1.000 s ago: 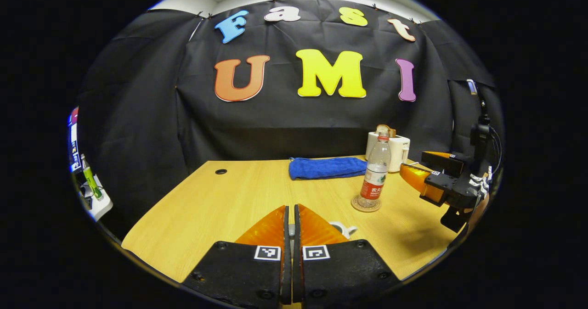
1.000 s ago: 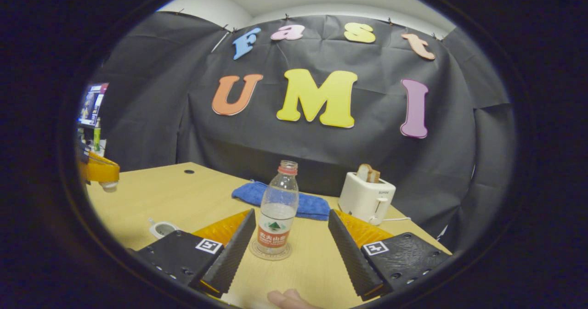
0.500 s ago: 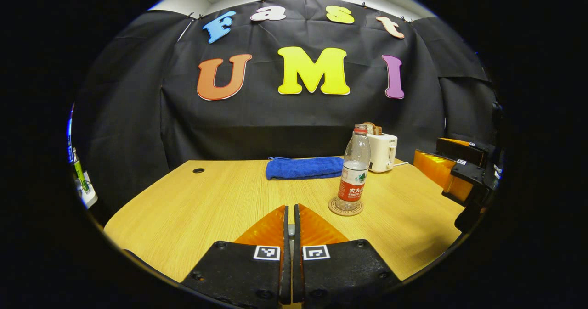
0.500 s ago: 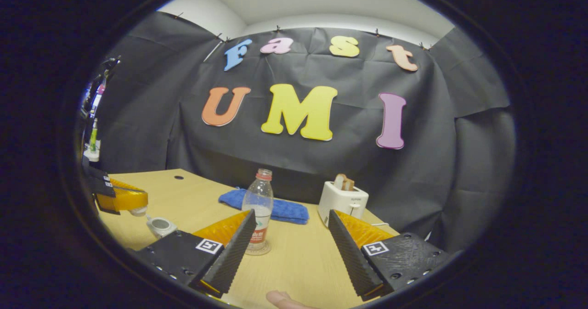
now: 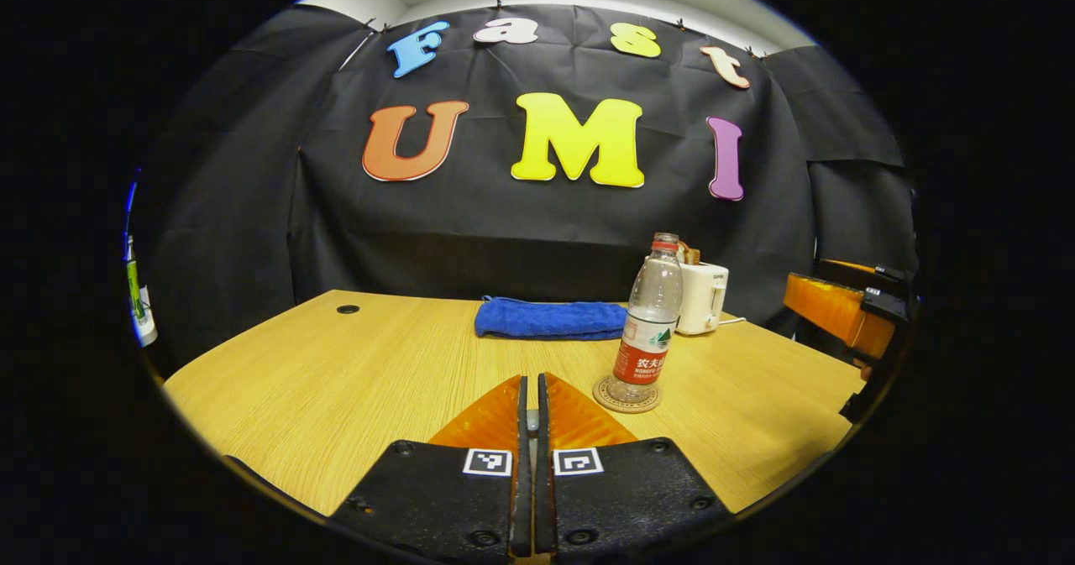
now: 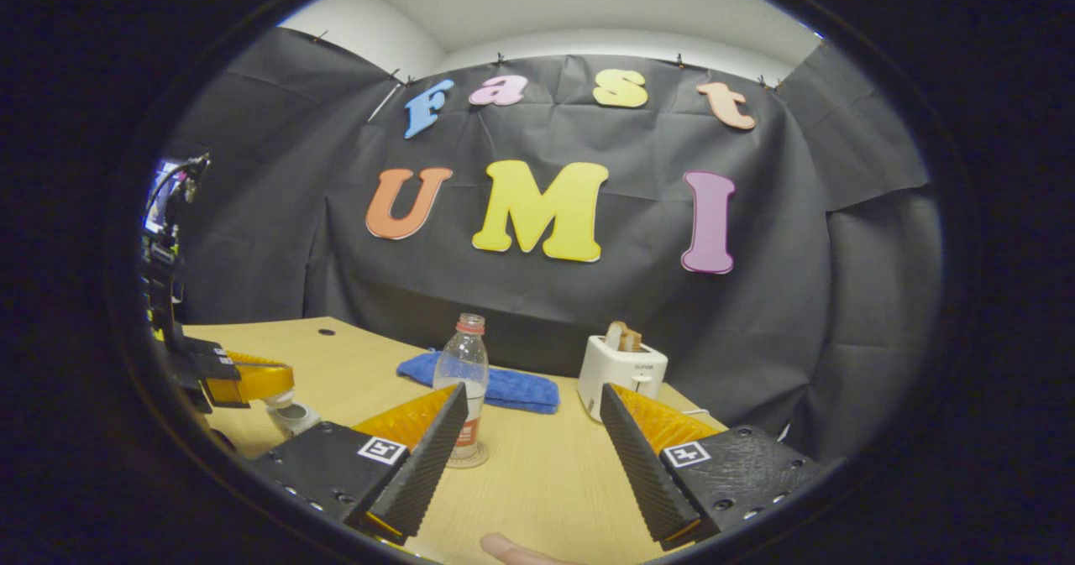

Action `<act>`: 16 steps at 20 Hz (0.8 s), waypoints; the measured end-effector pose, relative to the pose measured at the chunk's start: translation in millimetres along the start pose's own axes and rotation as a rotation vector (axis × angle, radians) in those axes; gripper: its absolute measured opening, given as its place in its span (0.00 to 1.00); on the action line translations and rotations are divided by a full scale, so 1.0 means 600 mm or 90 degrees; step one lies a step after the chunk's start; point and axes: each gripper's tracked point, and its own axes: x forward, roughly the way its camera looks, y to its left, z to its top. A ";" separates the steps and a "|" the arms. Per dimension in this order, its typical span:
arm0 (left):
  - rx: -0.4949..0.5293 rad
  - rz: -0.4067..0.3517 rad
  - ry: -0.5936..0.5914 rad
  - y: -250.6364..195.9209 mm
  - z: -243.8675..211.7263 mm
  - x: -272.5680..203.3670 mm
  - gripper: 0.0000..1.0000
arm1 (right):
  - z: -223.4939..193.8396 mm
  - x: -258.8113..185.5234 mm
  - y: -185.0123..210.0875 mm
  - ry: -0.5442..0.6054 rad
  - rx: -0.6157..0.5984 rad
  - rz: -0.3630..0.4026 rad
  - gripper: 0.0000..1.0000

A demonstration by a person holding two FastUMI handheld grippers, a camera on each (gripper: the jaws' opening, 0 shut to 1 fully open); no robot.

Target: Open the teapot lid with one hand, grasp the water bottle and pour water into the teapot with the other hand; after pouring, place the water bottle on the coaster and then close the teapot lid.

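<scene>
Wooden table (image 5: 353, 380) spreads under the left gripper (image 5: 527, 418) in the left gripper view. This gripper is held level and low over the near part of the table, and its two fingers are pressed together with only a thin slit between them. A small pale thing sits in that slit, but I cannot tell what it is. The water bottle (image 5: 649, 321) stands upright on the round coaster (image 5: 626, 397), ahead of the fingertips and a little to the right, well apart from them. It has no cap. Behind it lie a blue cloth (image 5: 550, 319) and a white toaster (image 5: 702, 298). At the right edge the other gripper (image 5: 836, 309) is seen, held above the table edge.

In the right gripper view, the right gripper (image 6: 531, 443) is held above the table (image 6: 537, 481) with its fingers spread wide and nothing between them. A fingertip (image 6: 512, 550) of the person shows at the bottom edge. The water bottle (image 6: 464, 389) stands on the coaster (image 6: 470, 459) just beyond the left finger, partly hidden by it and not touched. The toaster (image 6: 621, 366) stands beyond the right finger, the blue cloth (image 6: 504, 384) behind the bottle. At the far left the left gripper (image 6: 243, 378) hovers just above the white teapot (image 6: 291, 418), which has its top open.
</scene>
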 end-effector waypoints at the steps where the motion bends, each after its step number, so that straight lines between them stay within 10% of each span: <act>1: 0.002 0.007 0.004 0.003 -0.005 0.006 0.04 | 0.000 -0.001 0.002 0.000 0.003 0.004 0.98; 16: -0.004 0.018 0.035 0.016 -0.034 0.030 0.05 | -0.009 0.008 -0.003 0.009 0.005 0.009 0.95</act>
